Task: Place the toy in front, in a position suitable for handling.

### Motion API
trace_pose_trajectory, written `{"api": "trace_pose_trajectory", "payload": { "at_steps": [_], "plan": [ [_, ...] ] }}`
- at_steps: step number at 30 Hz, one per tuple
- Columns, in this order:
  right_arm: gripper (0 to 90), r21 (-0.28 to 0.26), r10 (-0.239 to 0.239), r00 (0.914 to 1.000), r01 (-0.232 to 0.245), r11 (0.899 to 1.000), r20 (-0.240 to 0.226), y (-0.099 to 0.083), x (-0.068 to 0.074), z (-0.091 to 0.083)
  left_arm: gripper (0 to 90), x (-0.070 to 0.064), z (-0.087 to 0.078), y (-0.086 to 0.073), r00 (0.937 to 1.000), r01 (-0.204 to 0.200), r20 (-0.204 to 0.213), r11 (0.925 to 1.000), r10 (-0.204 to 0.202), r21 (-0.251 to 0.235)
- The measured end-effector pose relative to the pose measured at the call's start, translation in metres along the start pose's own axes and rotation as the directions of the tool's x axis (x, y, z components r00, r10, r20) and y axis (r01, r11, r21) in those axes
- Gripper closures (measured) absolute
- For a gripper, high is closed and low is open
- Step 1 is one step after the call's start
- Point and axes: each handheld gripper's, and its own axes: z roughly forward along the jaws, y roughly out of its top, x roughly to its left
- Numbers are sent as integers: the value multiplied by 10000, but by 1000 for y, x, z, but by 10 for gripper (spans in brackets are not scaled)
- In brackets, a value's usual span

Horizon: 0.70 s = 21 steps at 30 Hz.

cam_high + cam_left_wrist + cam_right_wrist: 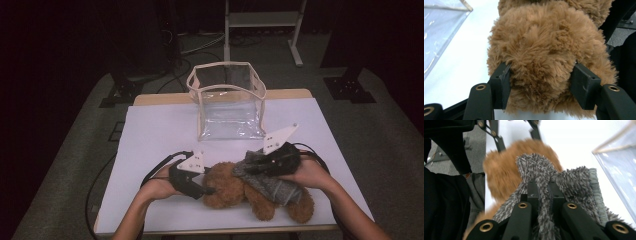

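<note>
Down at the near edge of the worktop (150, 130) lies a brown teddy bear (235, 187), stretched out on its side across the white surface with a grey fuzzy garment (270, 182) wrapped over its middle. On the left, the left gripper (206, 190) has its fingers (505, 82) spread wide on either side of the bear's round head, both pads pressed into the fur, so the head is clamped between them. Over on the right, the right gripper (250, 167) sits above the bear's body, its fingers (532, 191) closed tight on a bunched fold of the grey garment; that fold stands up between them in the right gripper view. Both of the person's hands rest low by the bear. Farther back, near the middle of the worktop and well apart from the bear, a clear plastic bag (227, 100) with pale trim stands upright, its top open.
</note>
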Motion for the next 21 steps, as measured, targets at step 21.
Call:
{"api": "trace_pose_trajectory", "payload": {
  "at_steps": [21],
  "plan": [
    [822, -53, -433, 9962, 430, 9991, -752, 22, 12, 30, 406, -1, 0, -2, 10000, 7, 70, 9991, -4, -420]
  ]
}}
